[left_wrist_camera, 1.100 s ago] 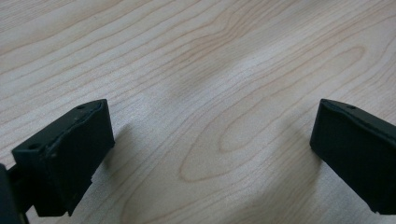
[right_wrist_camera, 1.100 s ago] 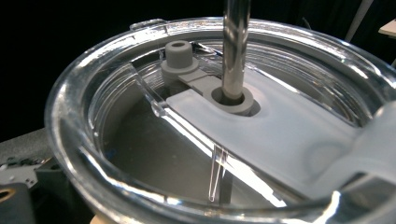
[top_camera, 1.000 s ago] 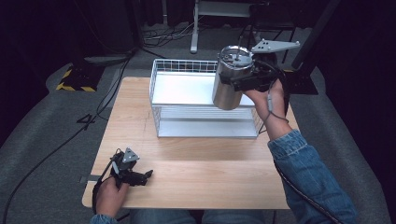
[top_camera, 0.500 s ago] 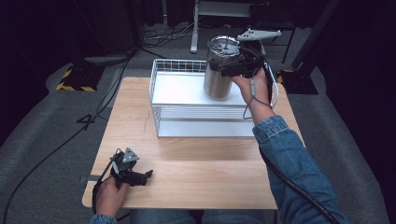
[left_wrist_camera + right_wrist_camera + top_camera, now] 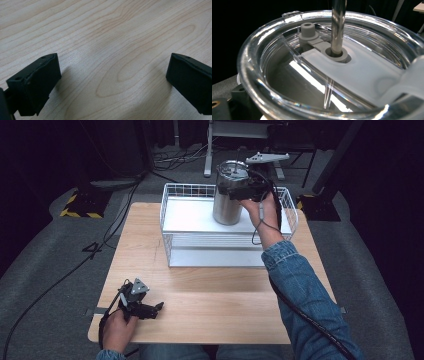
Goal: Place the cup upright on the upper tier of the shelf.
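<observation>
A stainless steel tumbler [image 5: 227, 205] with a clear lid stands upright inside the white wire basket [image 5: 163, 215], near its back middle. I cannot tell whether its base touches the basket's white floor. My right gripper [image 5: 248, 190] is shut on the tumbler's upper part from the right. In the right gripper view the clear lid [image 5: 352, 72] is very close, with a grey slider and a metal straw [image 5: 338, 25] rising through it. My left gripper [image 5: 156, 308] rests open on the wooden table [image 5: 225, 310] at the front left. Bare wood lies between its jaws [image 5: 112, 82].
The basket takes up the back half of the table. Dark floor with cables [image 5: 65, 275] surrounds the table. A yellow-and-black striped block [image 5: 80, 205] lies on the floor at the back left, and a metal stand [image 5: 210, 150] rises behind the basket.
My right gripper carried the tumbler left from the basket's right rim and lowered it into the basket. The left gripper has stayed put.
</observation>
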The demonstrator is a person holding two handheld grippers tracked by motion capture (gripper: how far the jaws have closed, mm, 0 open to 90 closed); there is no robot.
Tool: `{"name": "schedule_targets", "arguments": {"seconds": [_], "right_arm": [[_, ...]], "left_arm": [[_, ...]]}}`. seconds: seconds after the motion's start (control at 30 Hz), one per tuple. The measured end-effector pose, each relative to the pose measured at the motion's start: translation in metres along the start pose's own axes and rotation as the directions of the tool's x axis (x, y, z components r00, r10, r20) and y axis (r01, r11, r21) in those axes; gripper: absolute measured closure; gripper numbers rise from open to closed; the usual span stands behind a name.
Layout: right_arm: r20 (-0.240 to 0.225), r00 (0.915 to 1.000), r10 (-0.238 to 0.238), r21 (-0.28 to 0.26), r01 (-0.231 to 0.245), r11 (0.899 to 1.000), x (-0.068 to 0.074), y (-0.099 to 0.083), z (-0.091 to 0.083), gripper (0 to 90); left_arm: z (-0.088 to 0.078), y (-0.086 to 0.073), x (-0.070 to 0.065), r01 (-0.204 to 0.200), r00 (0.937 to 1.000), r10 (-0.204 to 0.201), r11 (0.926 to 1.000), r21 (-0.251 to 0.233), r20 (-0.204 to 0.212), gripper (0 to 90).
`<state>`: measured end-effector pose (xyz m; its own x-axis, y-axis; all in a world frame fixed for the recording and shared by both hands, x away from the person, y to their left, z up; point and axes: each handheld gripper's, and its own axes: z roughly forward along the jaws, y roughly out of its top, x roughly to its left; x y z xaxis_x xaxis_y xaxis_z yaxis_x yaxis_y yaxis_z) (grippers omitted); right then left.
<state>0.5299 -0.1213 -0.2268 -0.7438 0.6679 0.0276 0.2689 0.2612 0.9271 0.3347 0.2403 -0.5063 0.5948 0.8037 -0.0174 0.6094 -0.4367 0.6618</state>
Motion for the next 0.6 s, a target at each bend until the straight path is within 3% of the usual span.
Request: {"name": "schedule_targets", "arguments": {"seconds": [0.33,0.6], "right_arm": [[0.003,1.0,0.006,0.011,-0.006,1.0,-0.0032,-0.0033,0.0046,3.6],[-0.002,0.9997,-0.025,0.008,0.025,1.0,-0.0022,-0.0041,0.0067,3.3]], "left_arm": [[0.0,0.0,0.0,0.001,1.0,-0.001,1.0,0.001,0.0,0.0],[0.0,0.0,0.0,0.0,1.0,0.0,1.0,0.0,0.0,0.0]]}}
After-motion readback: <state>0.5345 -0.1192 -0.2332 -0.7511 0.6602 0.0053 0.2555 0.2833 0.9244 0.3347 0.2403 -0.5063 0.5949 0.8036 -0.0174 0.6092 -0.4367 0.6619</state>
